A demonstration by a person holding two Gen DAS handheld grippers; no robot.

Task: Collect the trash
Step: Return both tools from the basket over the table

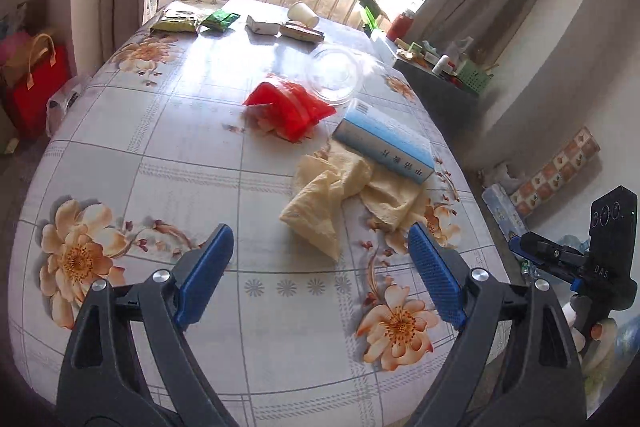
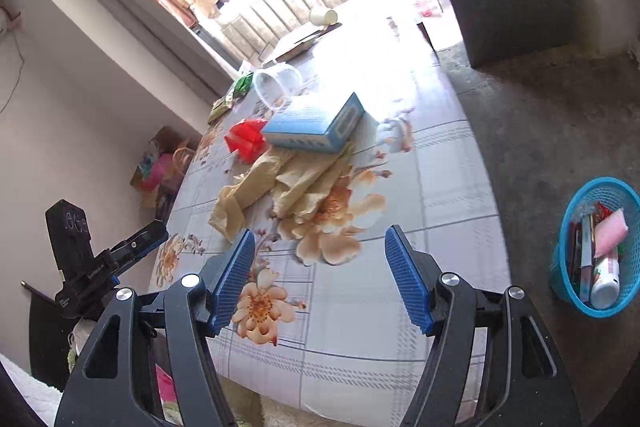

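The crumpled beige paper napkins (image 1: 320,203) lie mid-desk, touching the blue box (image 1: 384,143). Soft, light, they probably suit a pinch at a raised fold. Left gripper (image 1: 320,275) and right gripper (image 2: 320,279): jaws spread, empty.

Left claw (image 1: 320,259) gapes over crumpled paper (image 1: 320,203) (red bag (image 1: 290,107) beyond).

The blue box (image 1: 384,141) sits on the crumpled yellow paper (image 1: 320,203), hiding part of it. Window glare washes out the table's (image 2: 360,307) far end beyond that box, and its lettering's unreadable.
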